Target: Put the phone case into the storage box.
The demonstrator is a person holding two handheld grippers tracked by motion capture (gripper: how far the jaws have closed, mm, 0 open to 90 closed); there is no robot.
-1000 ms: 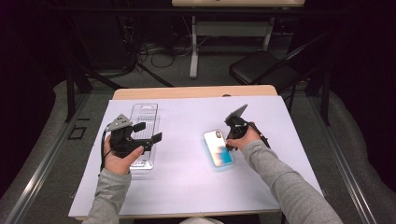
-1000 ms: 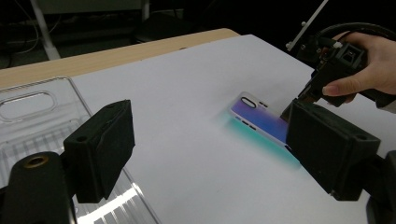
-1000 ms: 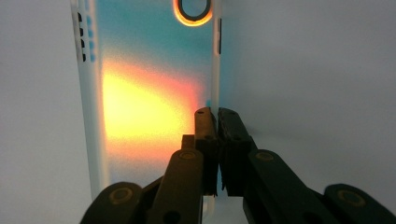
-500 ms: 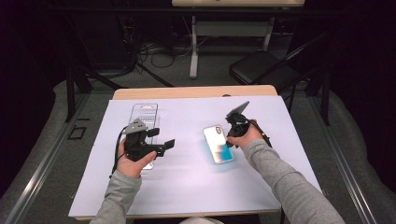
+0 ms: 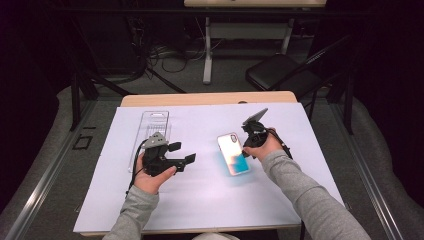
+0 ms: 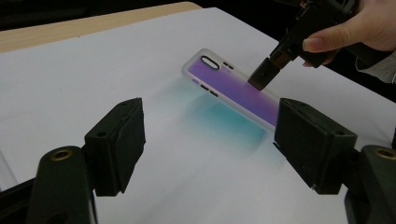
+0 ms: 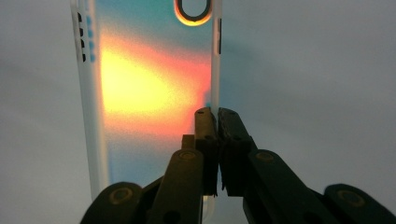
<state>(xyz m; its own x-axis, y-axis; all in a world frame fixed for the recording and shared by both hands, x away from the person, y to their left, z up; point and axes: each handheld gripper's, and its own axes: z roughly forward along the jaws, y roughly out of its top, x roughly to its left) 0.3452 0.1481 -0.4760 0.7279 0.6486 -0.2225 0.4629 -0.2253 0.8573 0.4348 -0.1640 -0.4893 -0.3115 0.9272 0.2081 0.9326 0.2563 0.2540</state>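
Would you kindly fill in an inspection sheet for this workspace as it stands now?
Surface: white sheet over a wooden table.
Job's things: iridescent phone case, right long edge pinched and lifted; clear plastic tray at back left, untouched.
Clutter: nothing seen.
Grippers: right hand-held gripper shut on the case's edge; left hand-held gripper open, jaws just closing somewhat, nothing between them.
Cables: one trails from the left hand-held gripper; a tangle on the floor behind.
Surroundings: dark chair, table leg.
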